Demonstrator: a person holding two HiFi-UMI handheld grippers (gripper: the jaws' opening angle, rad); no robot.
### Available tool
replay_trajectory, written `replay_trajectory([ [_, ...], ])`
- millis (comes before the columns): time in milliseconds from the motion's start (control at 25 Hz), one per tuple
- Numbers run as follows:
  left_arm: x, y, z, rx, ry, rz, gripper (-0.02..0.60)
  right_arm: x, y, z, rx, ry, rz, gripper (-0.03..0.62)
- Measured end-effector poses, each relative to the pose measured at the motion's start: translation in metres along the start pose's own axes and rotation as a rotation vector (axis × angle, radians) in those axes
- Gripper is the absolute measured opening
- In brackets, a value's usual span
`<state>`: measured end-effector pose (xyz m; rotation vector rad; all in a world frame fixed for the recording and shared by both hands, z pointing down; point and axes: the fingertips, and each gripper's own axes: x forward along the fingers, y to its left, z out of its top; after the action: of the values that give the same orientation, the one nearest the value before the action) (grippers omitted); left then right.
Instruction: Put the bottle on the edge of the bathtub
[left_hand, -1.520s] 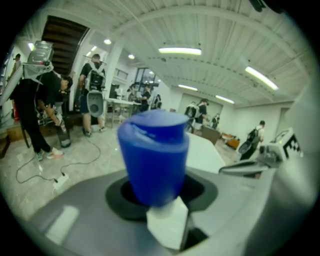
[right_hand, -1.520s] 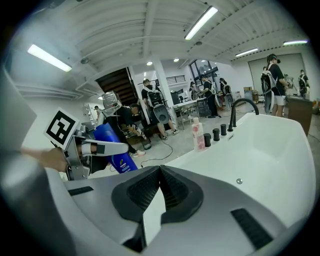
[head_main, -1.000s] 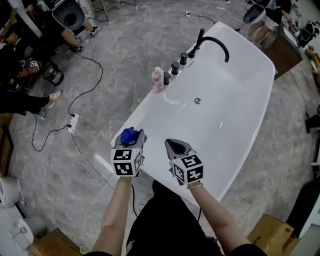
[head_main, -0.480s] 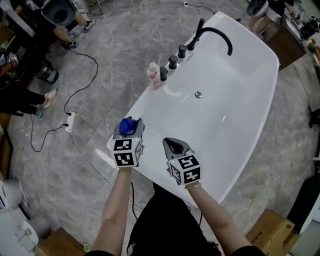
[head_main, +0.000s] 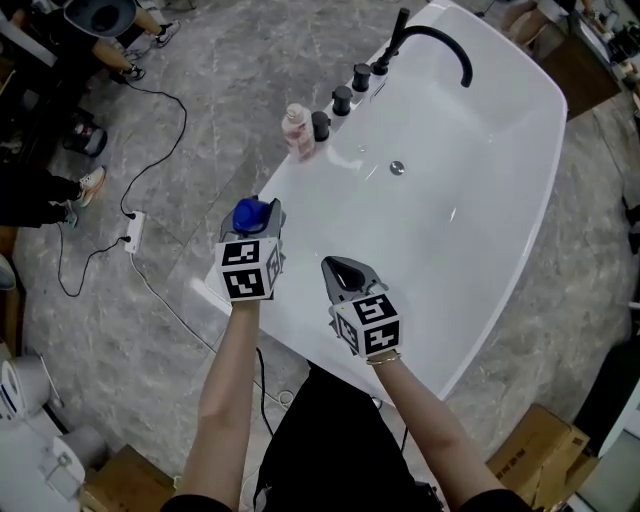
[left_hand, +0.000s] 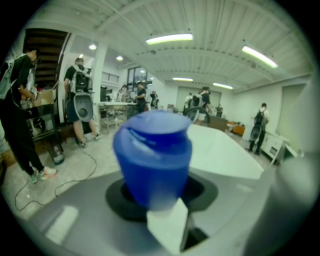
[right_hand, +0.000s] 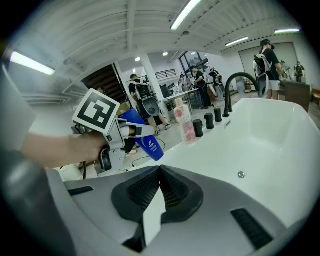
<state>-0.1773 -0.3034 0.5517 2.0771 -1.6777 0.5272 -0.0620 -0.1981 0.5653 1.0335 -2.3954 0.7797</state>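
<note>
My left gripper is shut on a blue bottle, held in the air above the near-left rim of the white bathtub. In the left gripper view the blue bottle fills the middle, clamped between the jaws. The right gripper view shows the blue bottle tilted in the left gripper, with the tub's rim below it. My right gripper hovers over the tub's near end, shut and holding nothing.
A pink bottle stands on the tub's left rim beside black tap knobs and a black spout. A drain sits in the tub floor. Cables and a power strip lie on the grey floor at left. People stand at the far left.
Both grippers have moved forward along the tub; the left gripper with the blue bottle has shifted a little up and toward the pink bottle. The jaws have not changed.
</note>
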Motion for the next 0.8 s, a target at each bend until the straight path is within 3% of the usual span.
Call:
replay_trajectory([
  [800, 0.092, 0.009, 0.016, 0.087, -0.008, -0.007, 0.15, 0.025, -0.022, -0.015, 0.073, 0.005, -0.011, 0.004],
])
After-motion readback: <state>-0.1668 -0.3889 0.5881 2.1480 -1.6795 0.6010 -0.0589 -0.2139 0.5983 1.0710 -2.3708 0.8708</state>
